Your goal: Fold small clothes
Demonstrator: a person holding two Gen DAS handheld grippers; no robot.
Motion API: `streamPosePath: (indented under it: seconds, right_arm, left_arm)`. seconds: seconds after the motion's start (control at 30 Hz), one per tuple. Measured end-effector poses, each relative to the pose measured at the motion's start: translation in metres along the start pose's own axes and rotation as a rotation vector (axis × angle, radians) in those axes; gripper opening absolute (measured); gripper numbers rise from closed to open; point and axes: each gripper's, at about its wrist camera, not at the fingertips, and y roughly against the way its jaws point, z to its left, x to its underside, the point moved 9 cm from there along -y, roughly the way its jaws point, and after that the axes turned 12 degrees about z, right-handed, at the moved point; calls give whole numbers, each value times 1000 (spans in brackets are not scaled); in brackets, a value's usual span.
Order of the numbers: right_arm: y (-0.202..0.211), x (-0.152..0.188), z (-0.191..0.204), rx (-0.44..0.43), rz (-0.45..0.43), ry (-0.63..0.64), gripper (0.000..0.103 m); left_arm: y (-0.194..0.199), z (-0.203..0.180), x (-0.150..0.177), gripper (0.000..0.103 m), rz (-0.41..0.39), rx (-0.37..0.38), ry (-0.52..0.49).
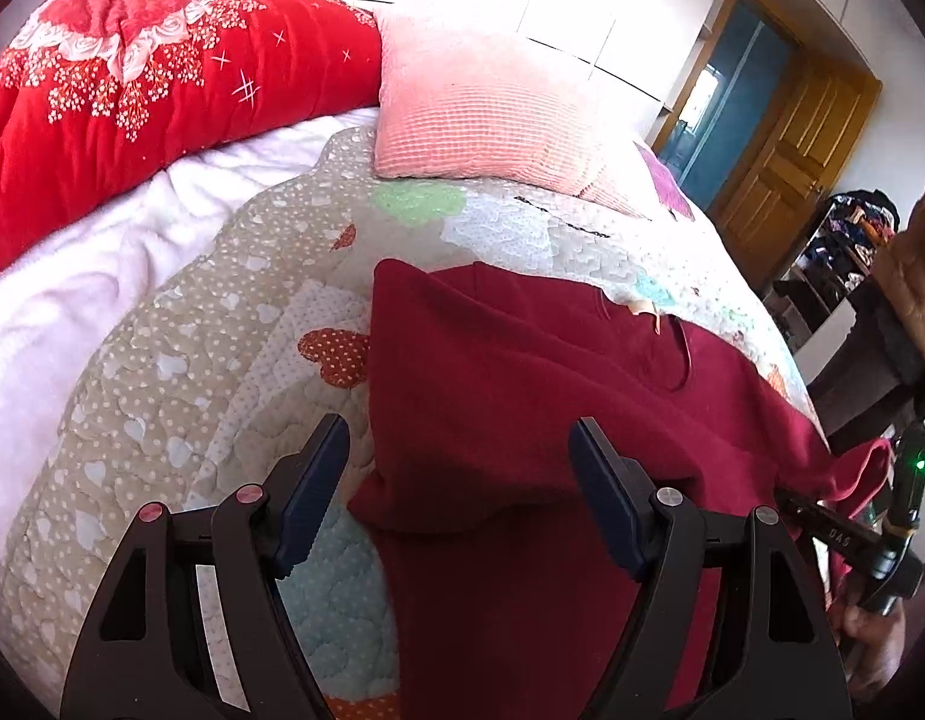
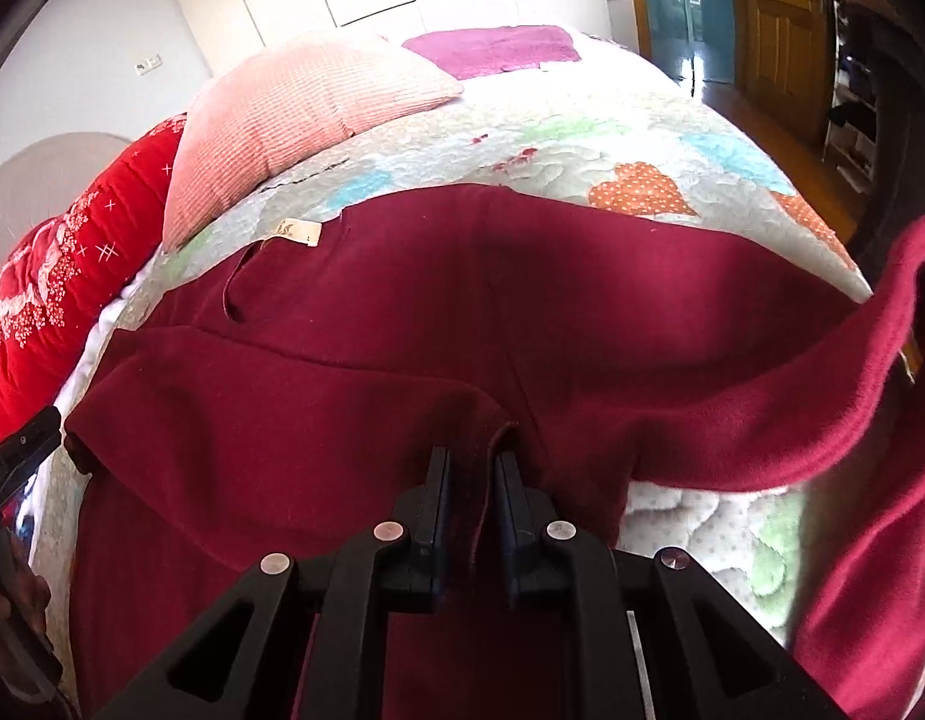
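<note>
A dark red fleece garment lies on the patchwork quilt, with a folded layer on its left side and a cream label at its neck. My left gripper is open and empty, hovering over the garment's folded left edge. My right gripper is shut on an edge of the garment near the front of the bed. A sleeve stretches off to the right, lifted off the quilt. The right gripper's body shows at the right edge of the left wrist view.
A pink pillow and a red floral quilt lie at the head of the bed. A magenta cloth lies further back. A wooden door and a cluttered rack stand to the right.
</note>
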Motion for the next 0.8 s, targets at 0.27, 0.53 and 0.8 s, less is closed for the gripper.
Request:
streamPosePath:
  seconds: [0.27,0.53,0.8]
  right_arm:
    - [4,1,-4,-36,23,-26,23]
    - [6,-12,5,46,-53,58,4]
    - [41,-72,-11,290,-249,96,4]
  left_arm:
    - [-5,-3,0,76,9,2,-11]
    - [-33,-10,13,76,100,-26,-63]
    - [-44,-16,22,76,107,-117,-148]
